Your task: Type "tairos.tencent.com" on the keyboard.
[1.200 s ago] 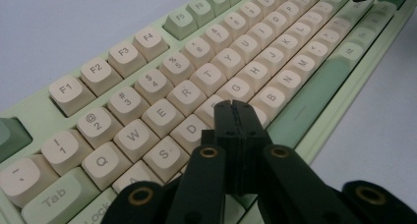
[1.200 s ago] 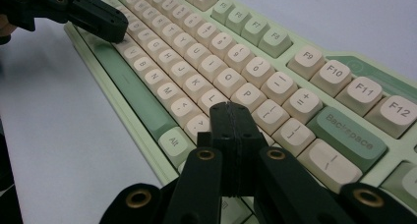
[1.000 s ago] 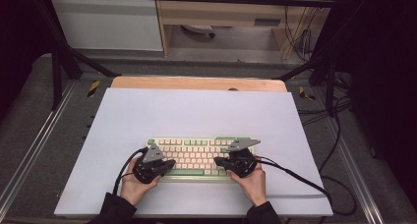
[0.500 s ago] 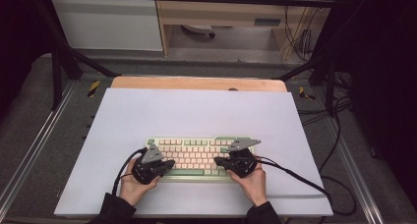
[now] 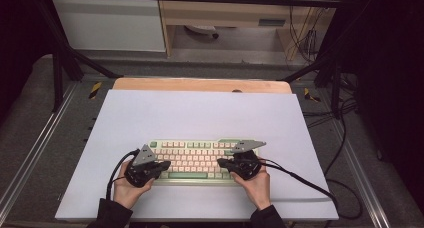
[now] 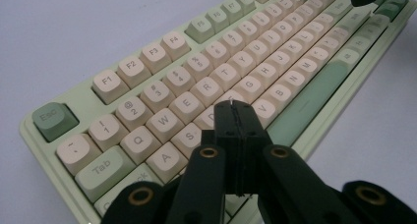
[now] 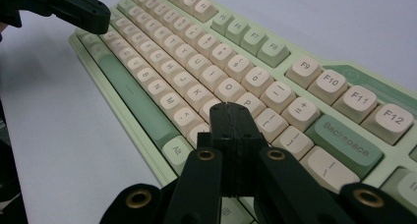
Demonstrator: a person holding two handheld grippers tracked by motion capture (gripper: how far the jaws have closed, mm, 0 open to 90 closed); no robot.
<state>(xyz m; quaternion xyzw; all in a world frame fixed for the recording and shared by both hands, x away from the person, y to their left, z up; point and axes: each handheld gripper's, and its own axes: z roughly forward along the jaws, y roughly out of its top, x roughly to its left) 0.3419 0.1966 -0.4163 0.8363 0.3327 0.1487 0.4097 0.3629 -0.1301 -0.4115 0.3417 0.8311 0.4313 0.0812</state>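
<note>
Our left tool (image 6: 235, 106) is clenched, its two black jaws pressed flat together with nothing between them, and its tip hangs over the left letter keys, about where D and F sit. Our right tool (image 7: 231, 108) is clenched and empty too, its tip poised over the keys just past P and L at the right end of the letter rows. The keyboard (image 5: 200, 160) lies under both, its long axis running across the worktop (image 5: 200, 113) from our left hand to our right. So each tool is nearer its own half, and we judge any coming keypress to be a short drop straight down.
</note>
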